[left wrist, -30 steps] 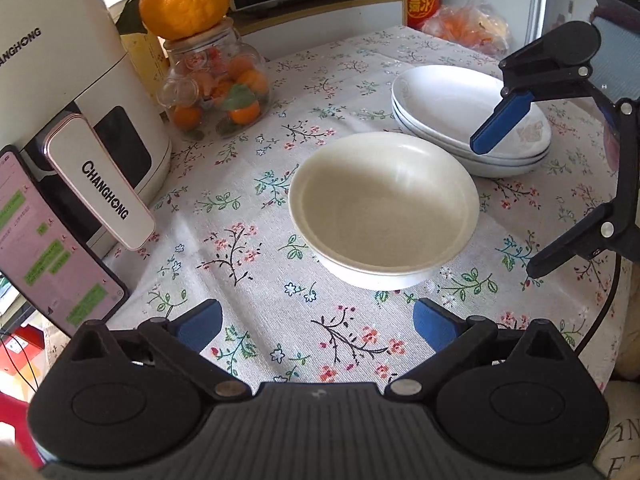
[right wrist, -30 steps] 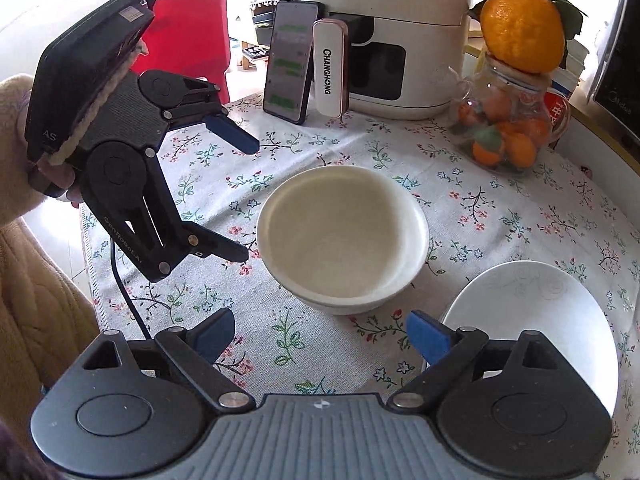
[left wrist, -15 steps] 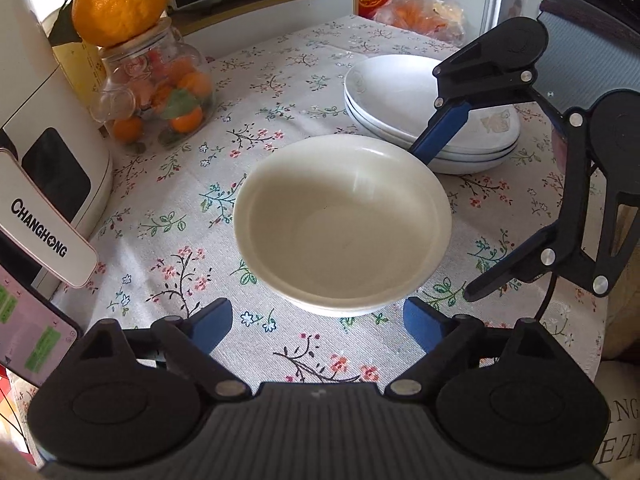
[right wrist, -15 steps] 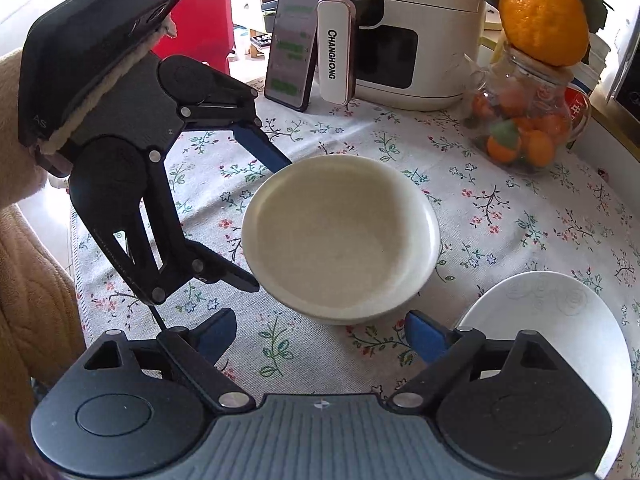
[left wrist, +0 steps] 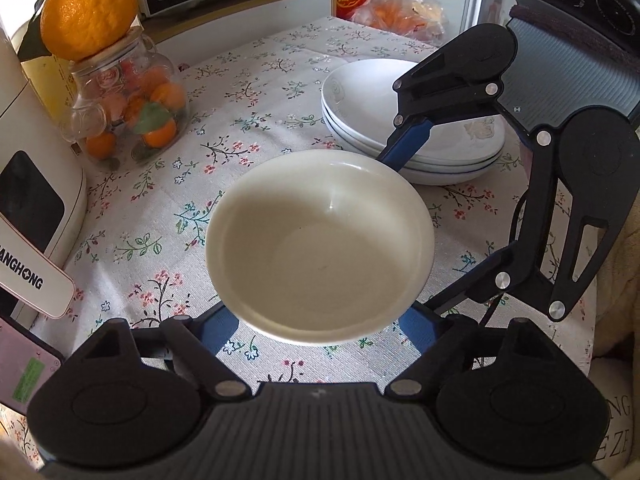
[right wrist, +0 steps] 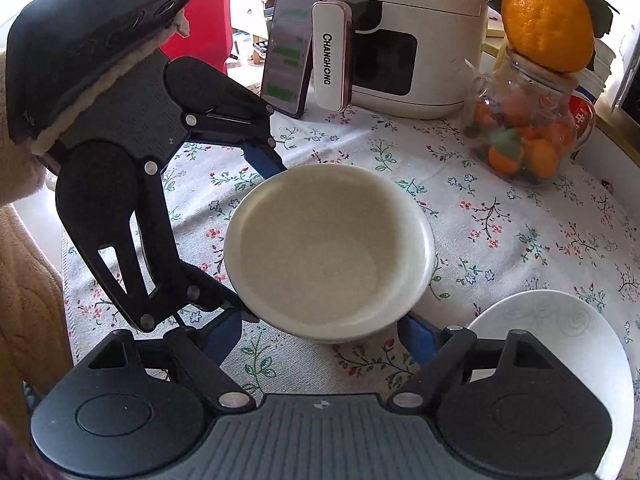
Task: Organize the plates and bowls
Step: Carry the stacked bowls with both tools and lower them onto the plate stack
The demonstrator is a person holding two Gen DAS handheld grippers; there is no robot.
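- Left gripper [left wrist: 320, 326]: level, low, fingers spread wide around cream bowl [left wrist: 320, 240].
- Right gripper [right wrist: 320, 332]: opposite side, likewise spread wide, flanking the bowl.
- Plate stack [left wrist: 408, 120]: beside bowl.

bowl [left wrist: 320, 244]: cream, empty, centre of view, on floral cloth [left wrist: 256, 80] over the surface
left gripper [left wrist: 320, 322]: jaws wide apart, blue fingertips [left wrist: 218, 330] at either side of bowl's near rim; contact can't tell
right gripper [left wrist: 436, 216]: comes in from the right, jaws spread; one blue finger at bowl's far rim, other low at right rim
plates [left wrist: 412, 120]: white stack w/ blue edge lines, behind bowl, partly hidden by right gripper
jar [left wrist: 128, 108]: glass, small oranges inside, big orange [left wrist: 90, 10] on top, far left
appliance [left wrist: 36, 184]: white, left edge
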